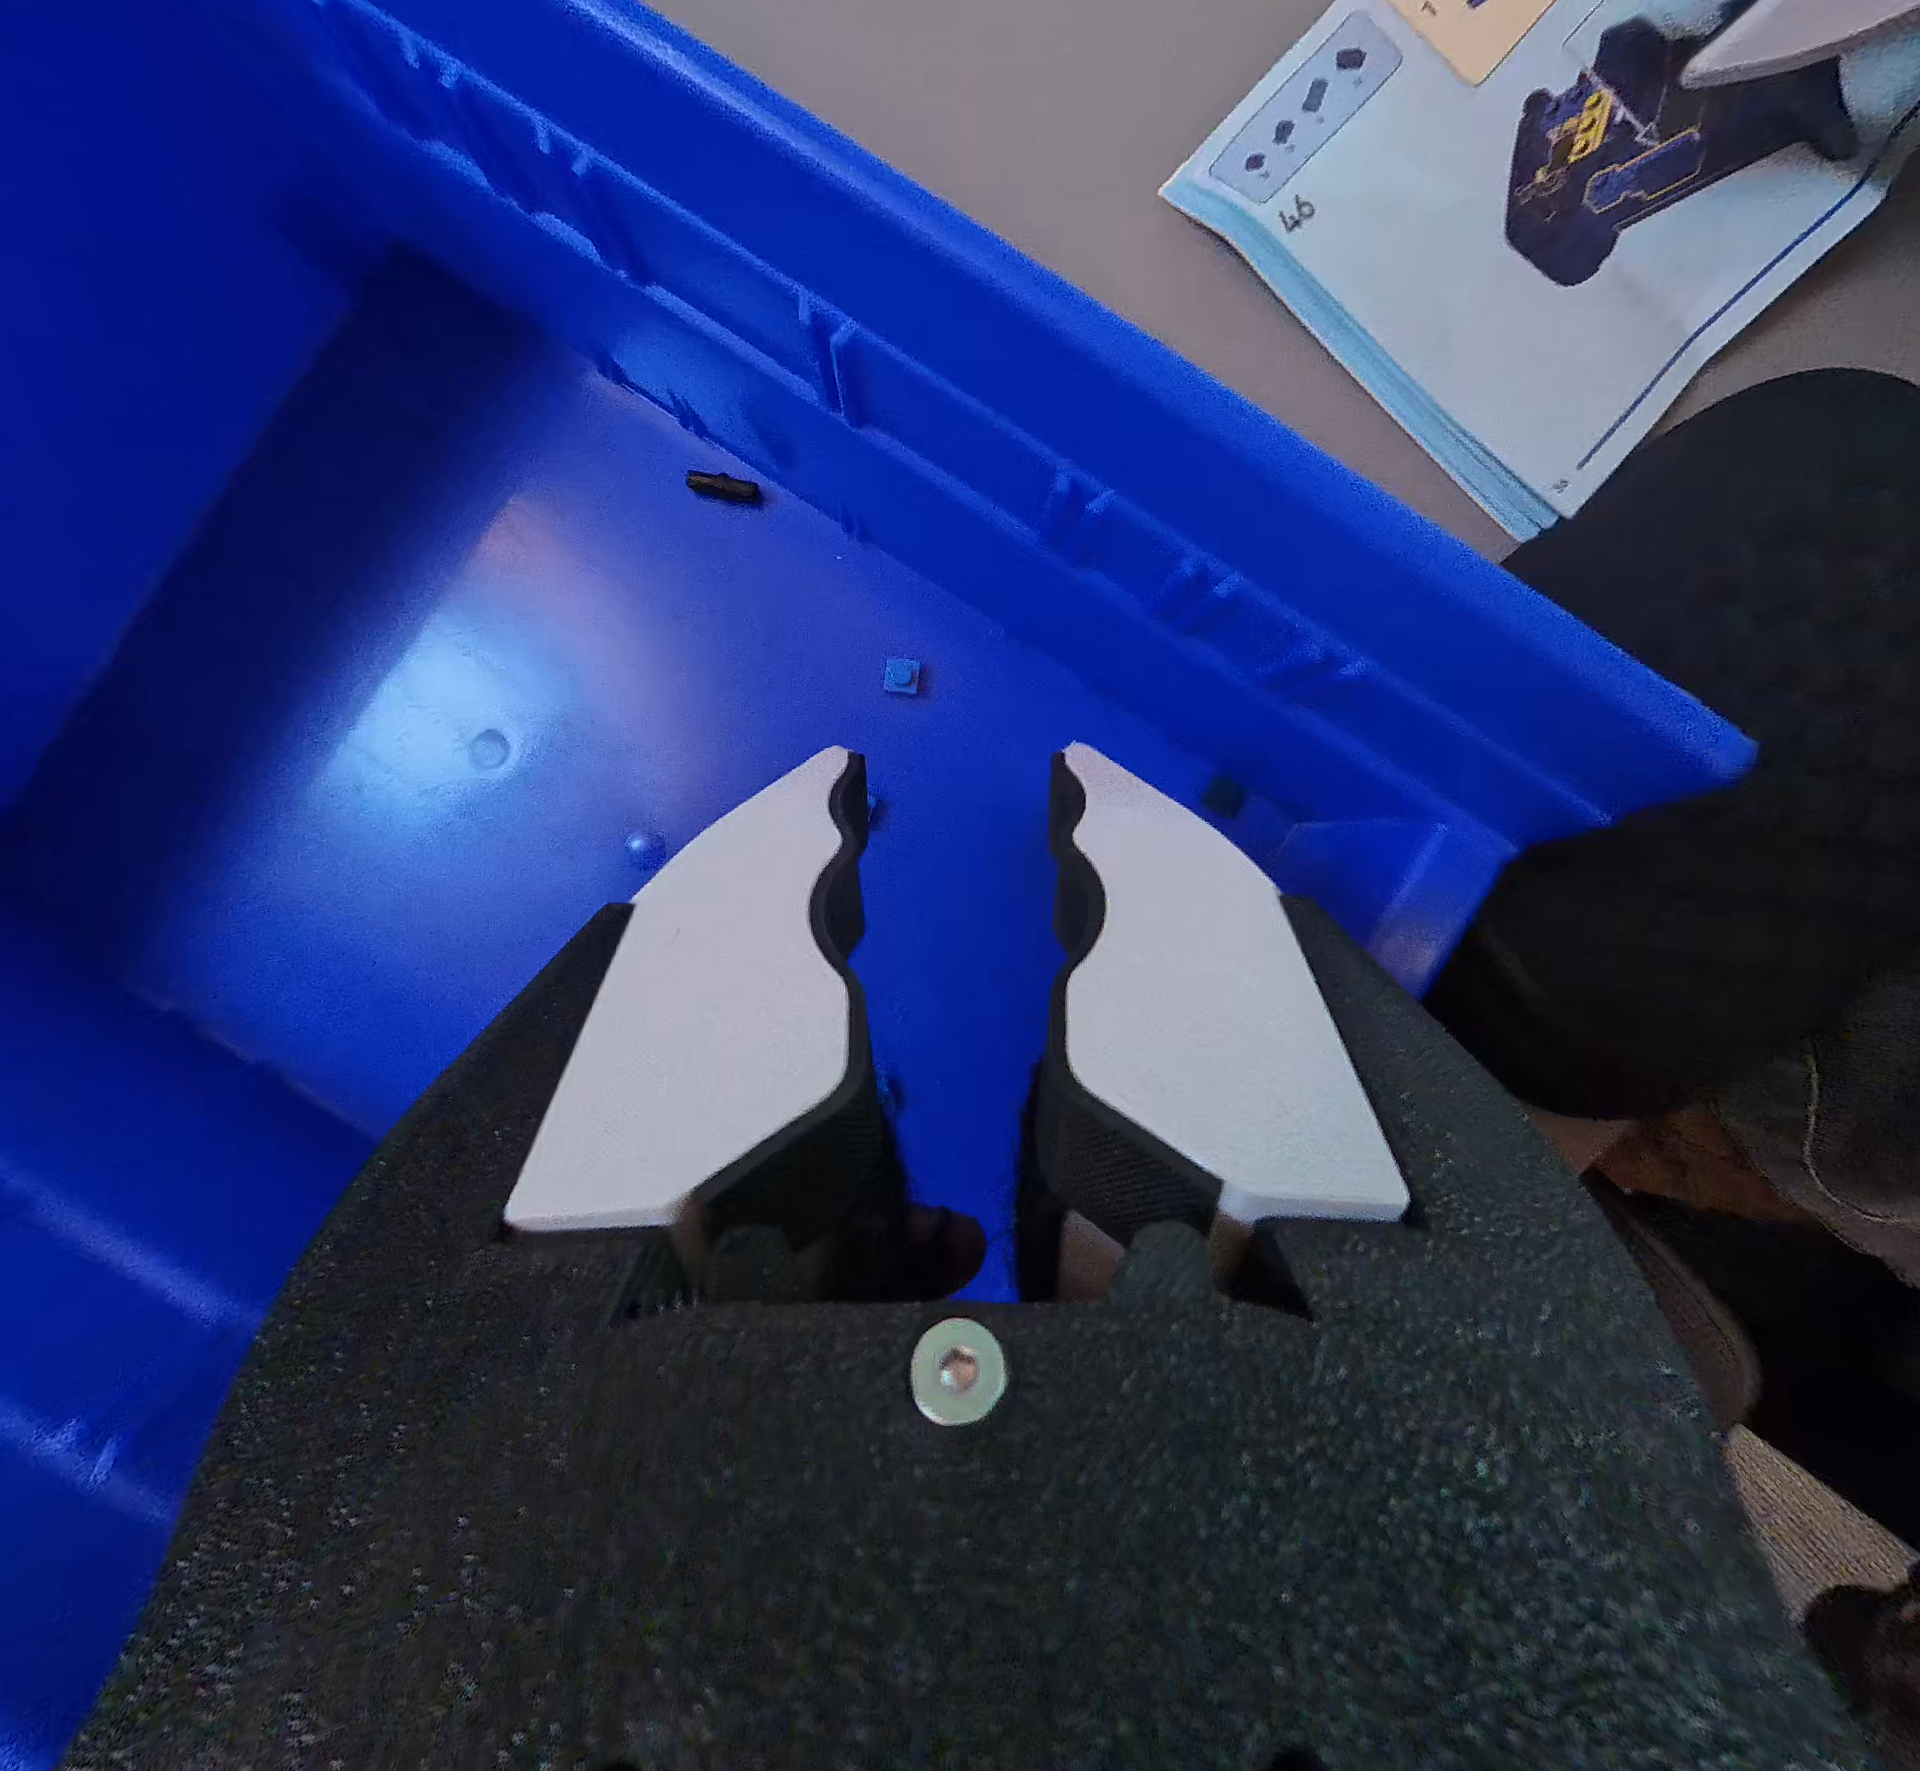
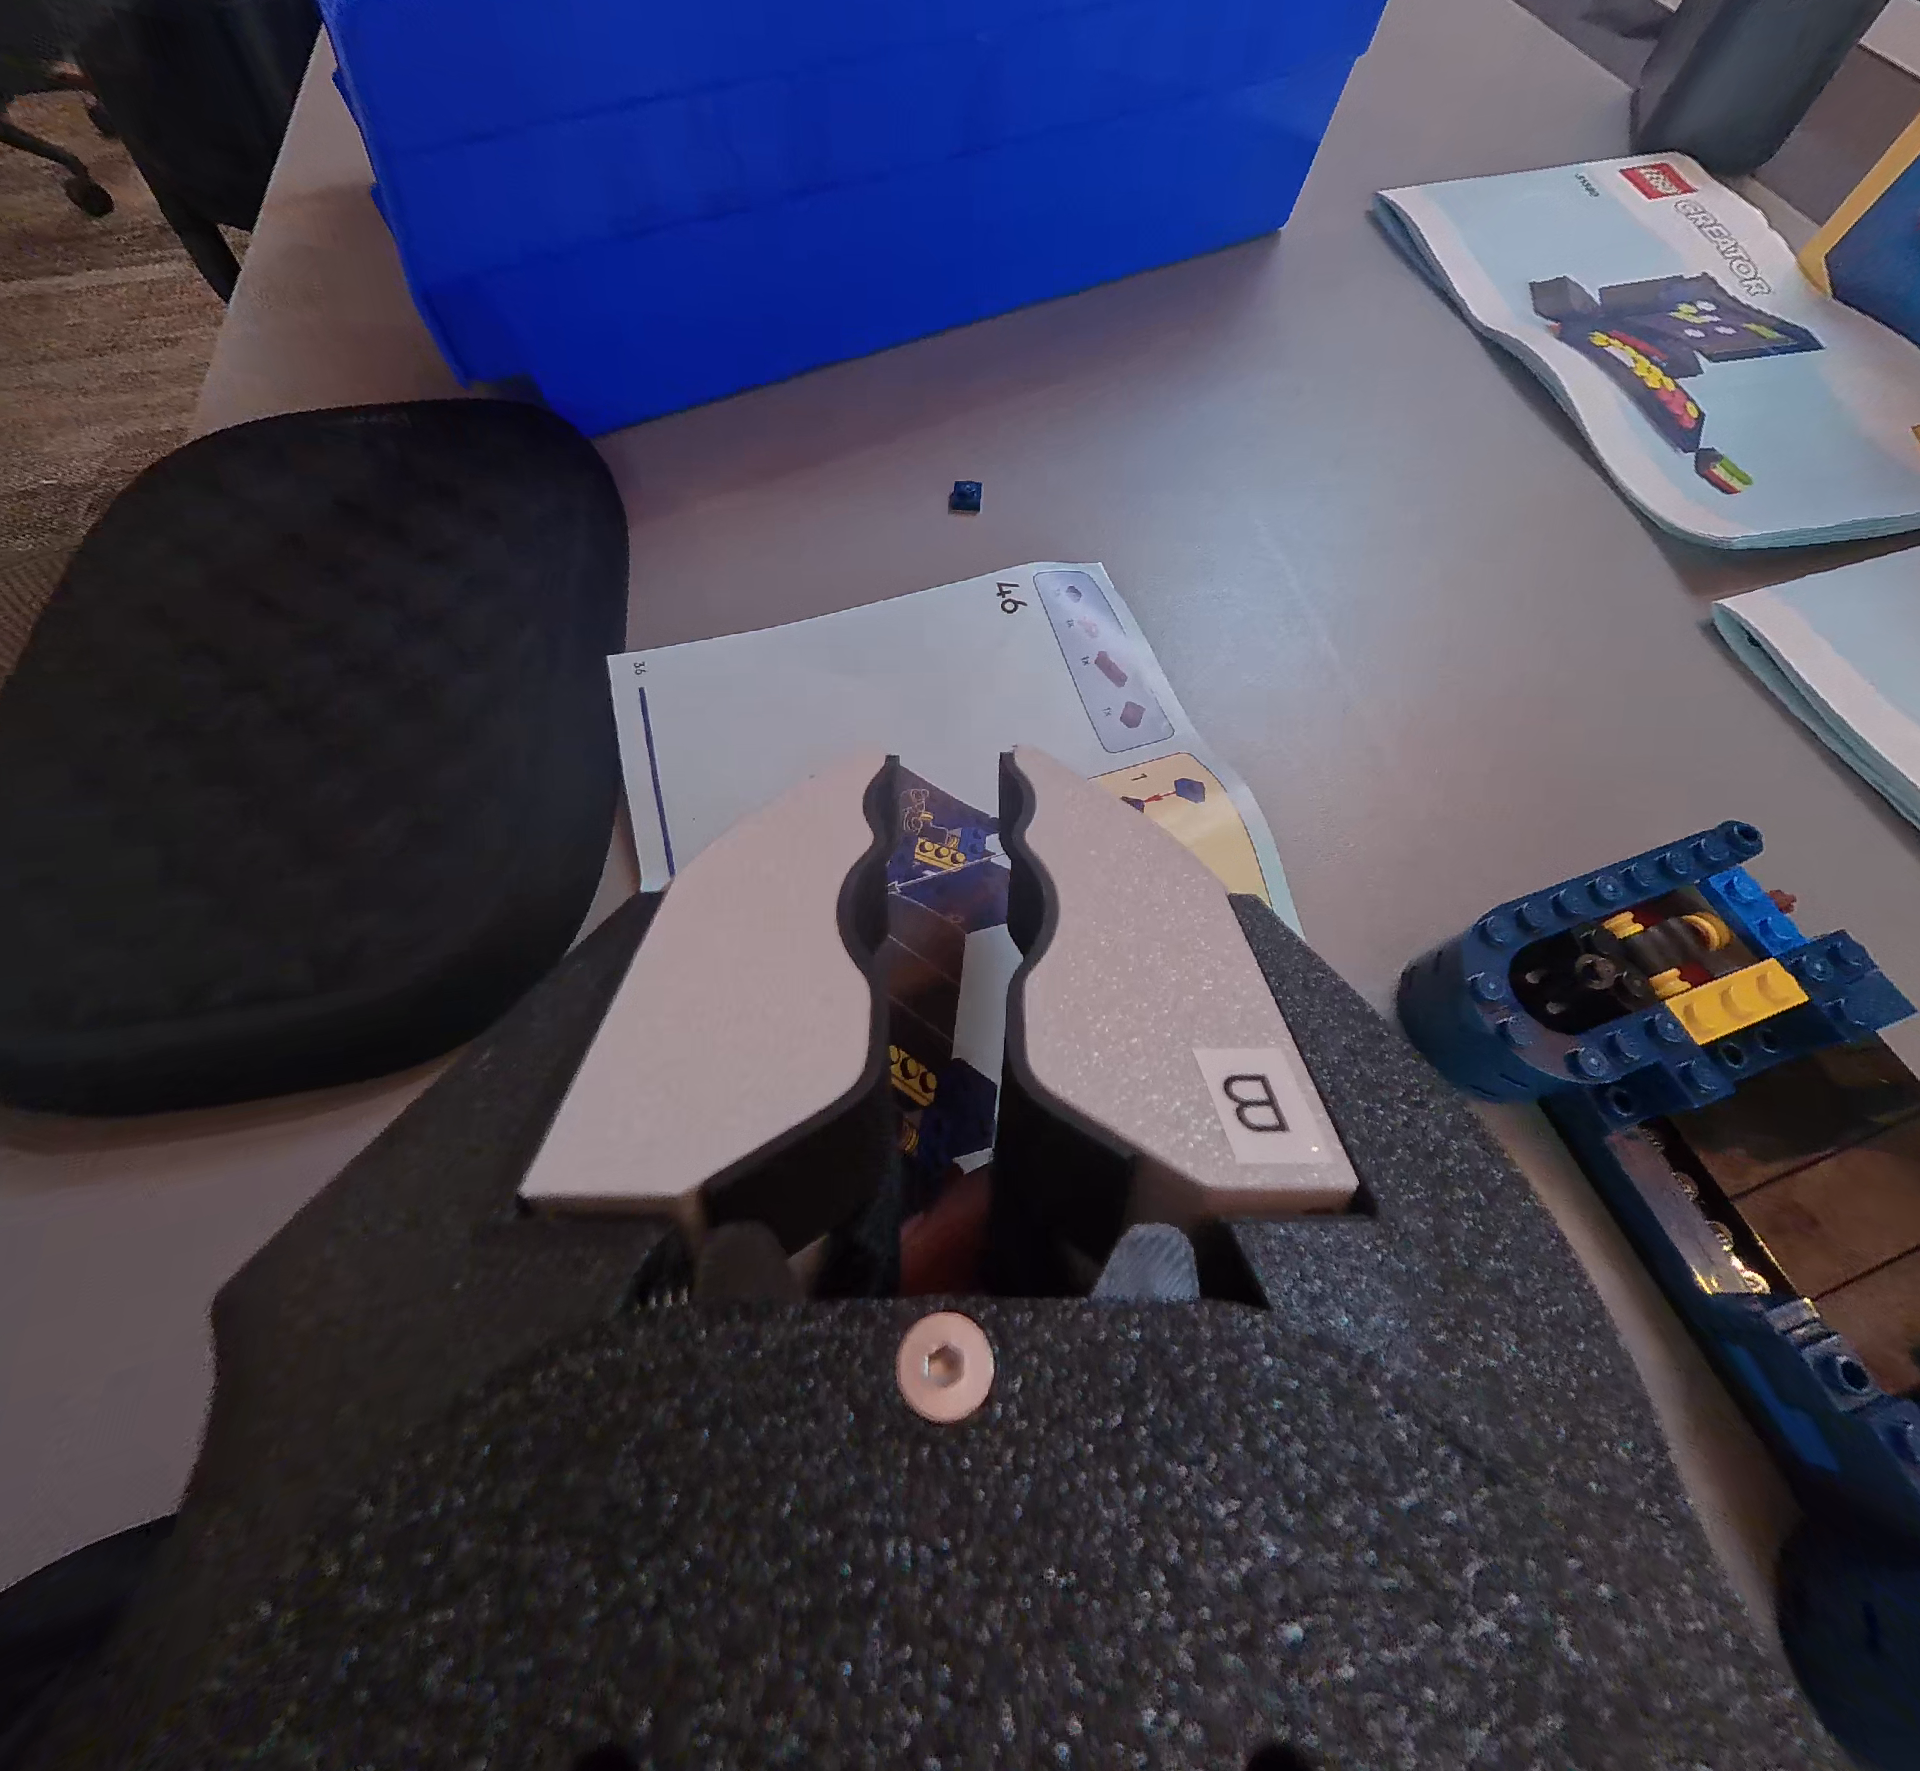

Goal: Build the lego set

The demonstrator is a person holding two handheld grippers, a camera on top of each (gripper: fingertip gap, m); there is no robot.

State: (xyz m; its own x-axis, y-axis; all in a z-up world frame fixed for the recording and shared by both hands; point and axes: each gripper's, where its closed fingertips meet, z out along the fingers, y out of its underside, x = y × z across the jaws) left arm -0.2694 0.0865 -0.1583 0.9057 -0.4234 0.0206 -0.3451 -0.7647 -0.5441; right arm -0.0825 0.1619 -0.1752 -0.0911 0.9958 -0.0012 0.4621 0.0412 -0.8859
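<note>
Grey table bears blue bin, booklets.

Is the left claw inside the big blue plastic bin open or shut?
Open: the left claw shows bare floor of the blue plastic bin between its parted fingertips.

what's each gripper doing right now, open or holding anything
Left gripper: open, nothing held, inside the blue bin above a small blue piece.
Right gripper: open, nothing held, over the instruction page.
</note>
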